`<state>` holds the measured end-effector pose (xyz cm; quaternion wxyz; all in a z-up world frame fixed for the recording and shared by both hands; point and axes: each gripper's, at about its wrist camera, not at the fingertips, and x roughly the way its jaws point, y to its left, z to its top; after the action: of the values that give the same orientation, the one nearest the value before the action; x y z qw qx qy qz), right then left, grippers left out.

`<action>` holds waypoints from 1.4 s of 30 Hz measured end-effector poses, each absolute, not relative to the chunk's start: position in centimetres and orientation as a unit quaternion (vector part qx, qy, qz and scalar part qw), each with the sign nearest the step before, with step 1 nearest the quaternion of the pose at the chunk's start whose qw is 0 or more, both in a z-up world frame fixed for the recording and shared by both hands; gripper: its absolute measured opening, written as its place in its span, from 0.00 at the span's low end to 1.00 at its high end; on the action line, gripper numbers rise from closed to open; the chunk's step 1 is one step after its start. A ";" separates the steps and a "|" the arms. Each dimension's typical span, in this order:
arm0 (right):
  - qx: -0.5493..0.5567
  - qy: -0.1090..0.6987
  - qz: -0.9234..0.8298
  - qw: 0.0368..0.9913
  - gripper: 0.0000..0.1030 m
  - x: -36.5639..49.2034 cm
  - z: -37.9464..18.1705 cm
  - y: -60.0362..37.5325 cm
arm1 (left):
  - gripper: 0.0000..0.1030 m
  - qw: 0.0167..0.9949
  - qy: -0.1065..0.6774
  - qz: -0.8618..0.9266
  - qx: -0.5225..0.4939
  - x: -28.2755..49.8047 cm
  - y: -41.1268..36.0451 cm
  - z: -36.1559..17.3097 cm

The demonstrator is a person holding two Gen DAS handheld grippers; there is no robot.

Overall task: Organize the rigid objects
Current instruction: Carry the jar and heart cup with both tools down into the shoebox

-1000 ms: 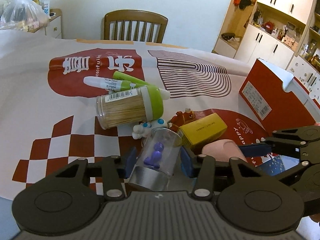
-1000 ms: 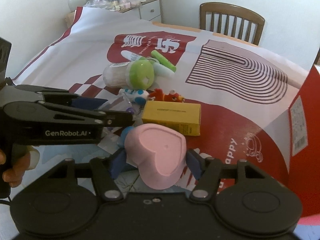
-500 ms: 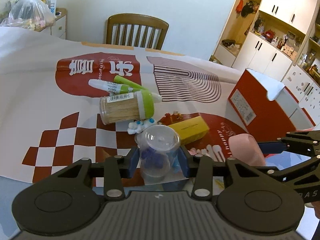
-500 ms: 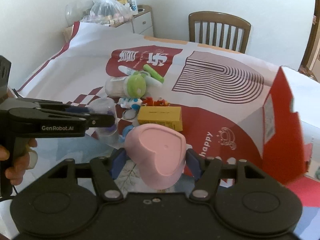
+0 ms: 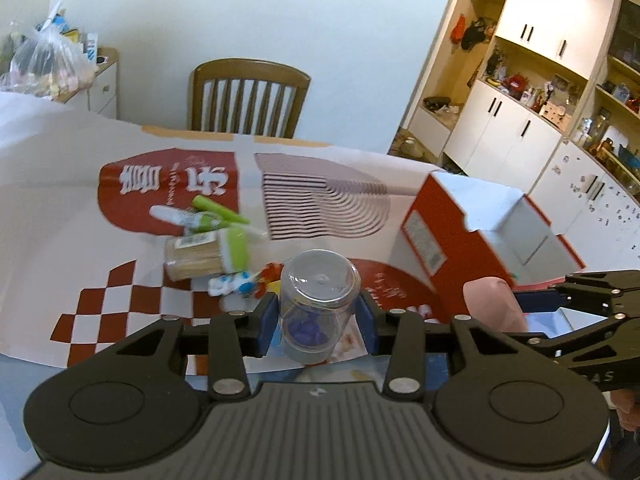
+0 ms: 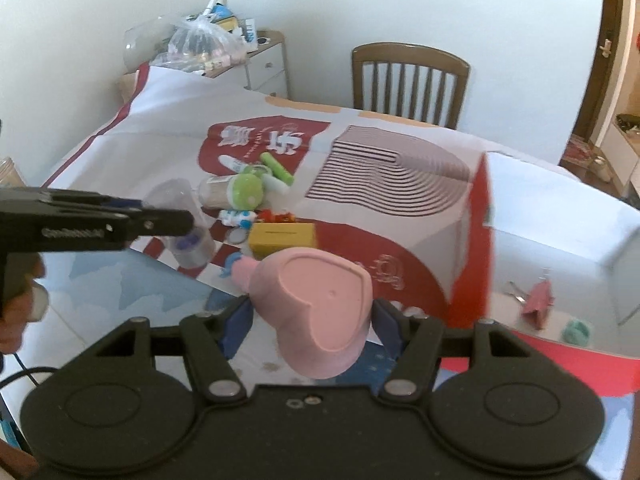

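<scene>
My left gripper [image 5: 318,322] is shut on a clear plastic jar [image 5: 318,304] with purple bits inside, held up above the table's near edge. It also shows in the right wrist view [image 6: 184,228]. My right gripper [image 6: 310,326] is shut on a pink heart-shaped box [image 6: 320,304], also lifted; the box shows in the left wrist view [image 5: 492,308]. On the table lie a toothpick jar with a green lid [image 5: 208,256], green and white tubes [image 5: 200,216], a small white-and-blue toy [image 5: 234,284] and a yellow box [image 6: 282,236].
An open red box [image 5: 476,236] stands at the table's right; its inside [image 6: 560,280] holds small items. A wooden chair [image 5: 248,100] stands behind the table. A white cabinet with a plastic bag [image 5: 44,64] is at the back left, cupboards at the right.
Both grippers have risen and drawn back from the pile with their objects. The clear jar has left the table and tilted so that one flat end faces the left wrist camera.
</scene>
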<state>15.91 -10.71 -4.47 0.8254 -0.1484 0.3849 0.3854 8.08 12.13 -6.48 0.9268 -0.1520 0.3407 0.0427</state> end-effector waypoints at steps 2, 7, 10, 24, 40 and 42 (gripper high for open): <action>-0.147 0.386 0.381 0.827 0.63 16.2 -4.0 -11.7 | 0.40 0.927 0.340 0.037 -0.153 8.3 11.2 -5.6; -0.151 0.372 0.370 0.838 0.63 17.2 -2.6 -14.6 | 0.40 0.930 0.334 0.025 -0.150 9.2 8.9 -3.7; -0.153 0.361 0.365 0.844 0.63 18.3 -1.7 -16.5 | 0.40 0.931 0.332 0.018 -0.149 10.1 7.2 -3.0; -0.153 0.349 0.344 0.858 0.63 24.2 -1.4 -24.9 | 0.40 0.931 0.337 -0.013 -0.140 16.7 -1.7 -1.4; -0.151 0.369 0.322 0.859 0.63 32.7 -4.5 -30.9 | 0.40 0.926 0.366 -0.009 -0.091 27.1 -9.6 -2.2; -0.159 0.374 0.325 0.854 0.63 33.5 -5.0 -30.7 | 0.40 0.926 0.369 -0.003 -0.075 28.3 -10.3 -2.6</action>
<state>33.52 -30.70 -5.00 0.8543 -0.1589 0.3736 0.3246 28.28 -10.32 -2.65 0.9263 -0.0751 0.3692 -0.0026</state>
